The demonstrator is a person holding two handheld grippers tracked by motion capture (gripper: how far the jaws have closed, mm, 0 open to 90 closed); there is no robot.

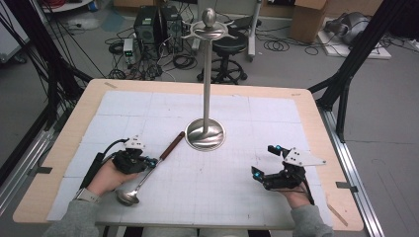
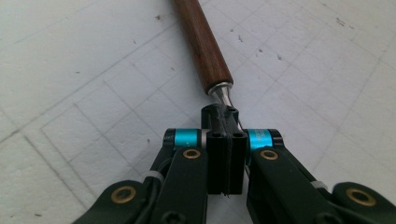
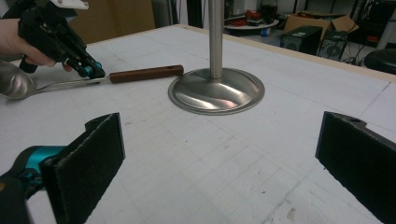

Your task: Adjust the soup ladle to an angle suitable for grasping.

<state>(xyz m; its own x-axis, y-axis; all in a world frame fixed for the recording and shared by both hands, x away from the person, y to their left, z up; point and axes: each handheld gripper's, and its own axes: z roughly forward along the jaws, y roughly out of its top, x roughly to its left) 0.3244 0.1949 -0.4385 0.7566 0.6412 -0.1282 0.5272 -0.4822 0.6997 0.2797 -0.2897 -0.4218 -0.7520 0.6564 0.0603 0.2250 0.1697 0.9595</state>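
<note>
White desk point(image 1: 276, 106) carries a stand point(image 1: 205, 132) mid-desk; left hand-held gripper point(image 1: 154, 162) clamps the ladle point(image 1: 144, 177) (near front-left edge), right hand-held gripper point(image 1: 265, 160) gapes over bare front-right room.

The table point(image 1: 316, 123) had a pale wooden top, and a white mat point(image 1: 247, 148) ruled in faint squares covered nearly all of it, leaving wood bare along the edges. A metal stand point(image 1: 205, 133) stood on the mat just above the middle of the high view, its round base flat on the surface and its post upright. A ladle point(image 1: 148, 170) with a brown wooden handle lay at lower left, its bowl toward the bottom edge.
</note>
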